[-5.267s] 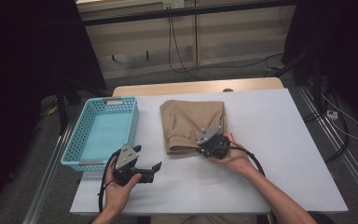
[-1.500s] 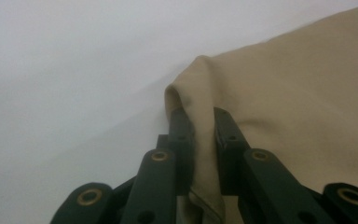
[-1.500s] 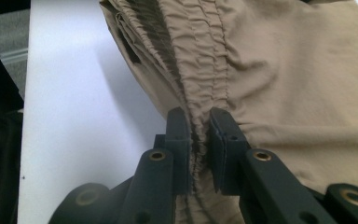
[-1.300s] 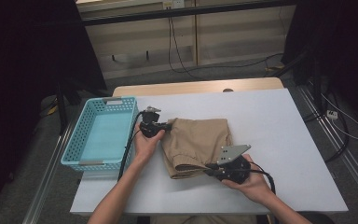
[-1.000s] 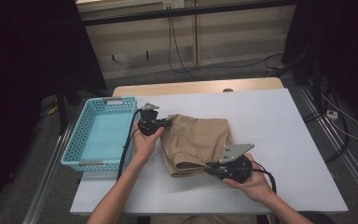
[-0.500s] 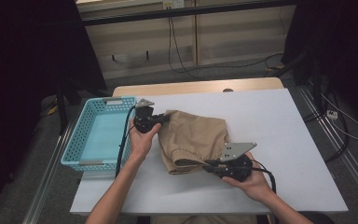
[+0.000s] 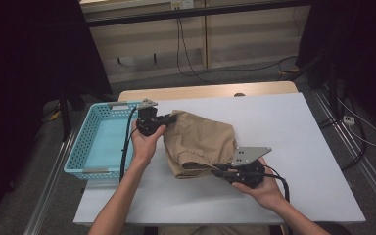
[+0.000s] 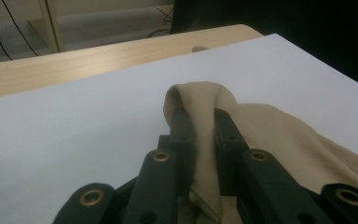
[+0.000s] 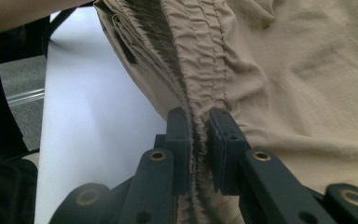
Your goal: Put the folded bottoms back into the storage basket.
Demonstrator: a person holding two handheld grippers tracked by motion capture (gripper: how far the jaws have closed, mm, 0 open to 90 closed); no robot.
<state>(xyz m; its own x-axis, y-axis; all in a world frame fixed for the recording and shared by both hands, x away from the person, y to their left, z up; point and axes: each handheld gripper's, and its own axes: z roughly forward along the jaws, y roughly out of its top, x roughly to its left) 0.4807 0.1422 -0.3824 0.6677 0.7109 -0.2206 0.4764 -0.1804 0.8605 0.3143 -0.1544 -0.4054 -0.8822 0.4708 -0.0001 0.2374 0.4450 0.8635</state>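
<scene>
Dim room, with dark curtains on both sides, pale wooden cupboards at the back and black cables on the grey floor. In the middle, a white counter (image 7: 293, 147) with a strip of light wood along its far edge.

On the counter, near the middle and a bit toward the left edge, tan shorts (image 7: 200, 142), bunched up and soft. Beside them, along the left edge, a light blue basket (image 7: 85, 147) full of little holes, with nothing seen inside it.

Left hand-held gripper (image 7: 169, 118) at the far left corner of the shorts, close to the basket, clenched on a fold of the tan cloth. Seen from the left gripper view: cloth (image 8: 200, 140) squeezed tight between the two black jaws, looping up over their tips and then running down onto the white counter at the right. Black cable hanging down from it past the arm.

Right hand-held gripper (image 7: 220, 172) at the near side of the shorts, toward the near edge of the counter, lying almost flat and pointing left. Clenched too, grasping the stretchy, wrinkled waistband (image 9: 200, 93) of the shorts. Grey three-cornered plate on top, black cable curling off to the right.

One hand around each gripper, both forearms coming in from the near edge.
</scene>
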